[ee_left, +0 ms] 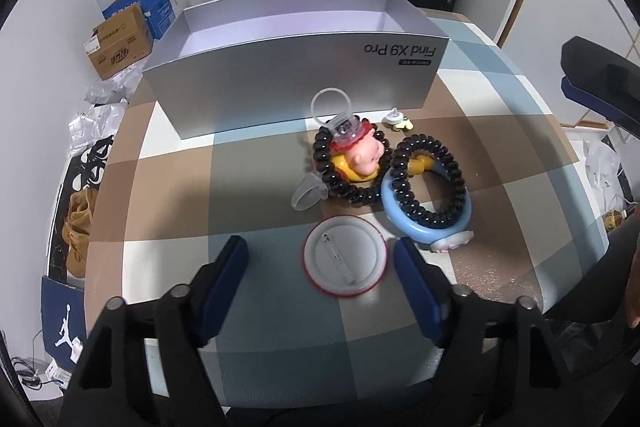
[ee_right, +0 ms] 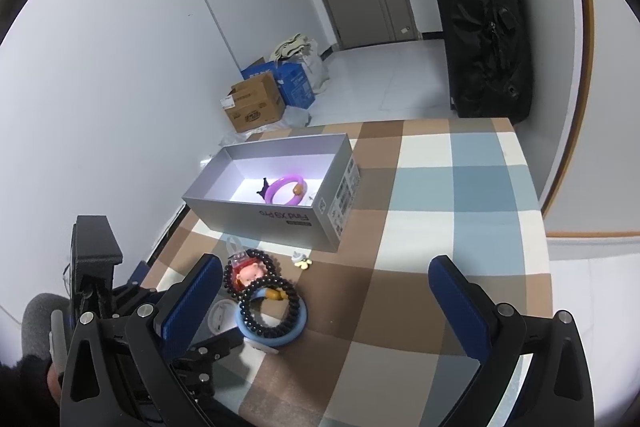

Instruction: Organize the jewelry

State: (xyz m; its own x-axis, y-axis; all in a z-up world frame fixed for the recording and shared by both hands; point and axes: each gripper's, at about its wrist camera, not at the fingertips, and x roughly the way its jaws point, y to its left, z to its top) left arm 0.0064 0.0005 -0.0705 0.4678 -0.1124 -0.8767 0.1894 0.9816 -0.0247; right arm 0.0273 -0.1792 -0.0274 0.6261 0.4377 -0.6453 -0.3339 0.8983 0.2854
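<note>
A silver open box (ee_left: 288,95) stands at the back of the checked table; the right wrist view shows a purple bangle (ee_right: 286,191) inside the box (ee_right: 280,217). In front of it lies a pile: two black bead bracelets (ee_left: 440,183), a blue bangle (ee_left: 424,227), a pink pig charm (ee_left: 366,157), clear plastic rings (ee_left: 330,103) and a small charm (ee_left: 398,119). A round white badge with a red rim (ee_left: 345,261) lies between the fingers of my open left gripper (ee_left: 320,267). My right gripper (ee_right: 328,303) is open and empty, above the table to the right of the pile (ee_right: 264,295).
Cardboard and blue boxes (ee_right: 260,99) sit on the floor by the wall. A black bag (ee_right: 484,19) hangs at the back right. Shoes and bags (ee_left: 80,223) lie on the floor left of the table. The table edge is close on the left.
</note>
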